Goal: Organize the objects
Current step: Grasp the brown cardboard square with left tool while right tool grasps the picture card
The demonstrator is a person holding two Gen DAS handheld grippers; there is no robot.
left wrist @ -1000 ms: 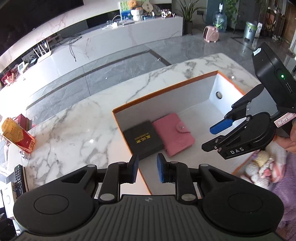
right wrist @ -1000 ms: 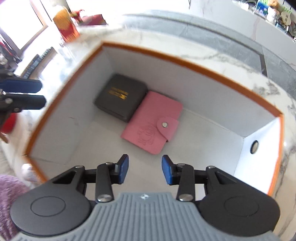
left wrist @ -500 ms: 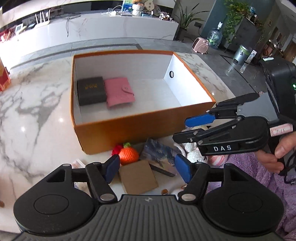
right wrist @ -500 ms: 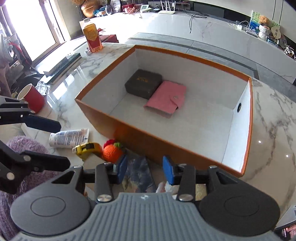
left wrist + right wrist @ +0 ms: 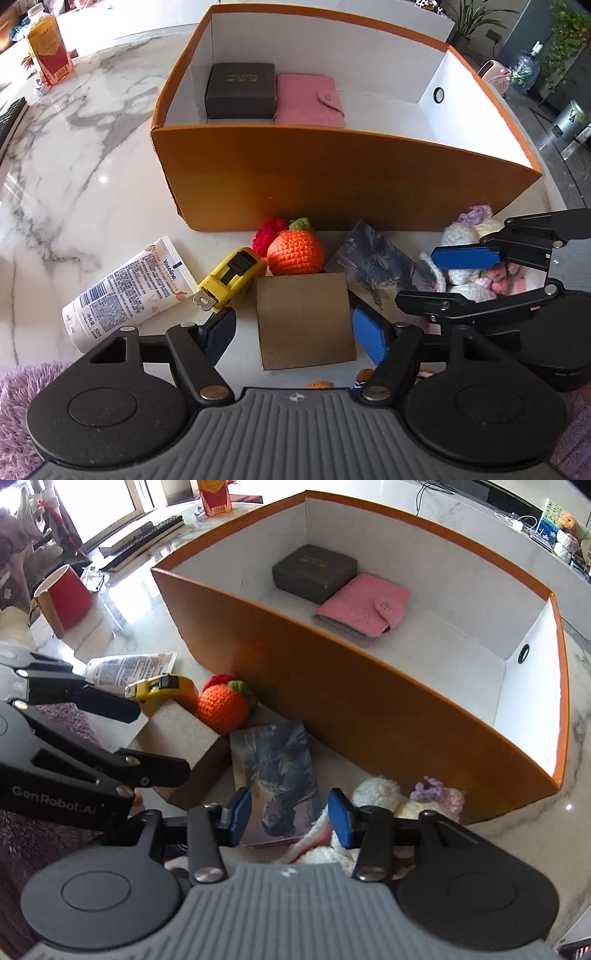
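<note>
On the marble table [image 5: 74, 177], I have both grippers low over the clutter heaped against the near wall of the orange box [image 5: 332, 177], which stands open-topped so things can be dropped straight in. Two pieces are already packed side by side in its far corner, touching: a dark case [image 5: 240, 90] with gold lettering and a pink snap wallet [image 5: 308, 99], pushed to the wall, I judge, to leave floor for the rest. My left gripper [image 5: 293, 330] stands wide, its jaws having just been opening, and straddles a flat brown card box [image 5: 304, 319] without pressing it; I read that as lining up a grasp. My right gripper [image 5: 288, 814] is partly open and has just been opening too, with a picture card [image 5: 277, 771] lying under the gap, nothing pinched. The card is glossy, dark blue-grey, thin, and leans on the brown box's edge. Beside them sit a crocheted orange [image 5: 295, 251] with a green tuft, a yellow tape measure [image 5: 229, 277], a white lotion tube [image 5: 129, 291] lying on its side, and pale woolly toys [image 5: 388, 797].
</note>
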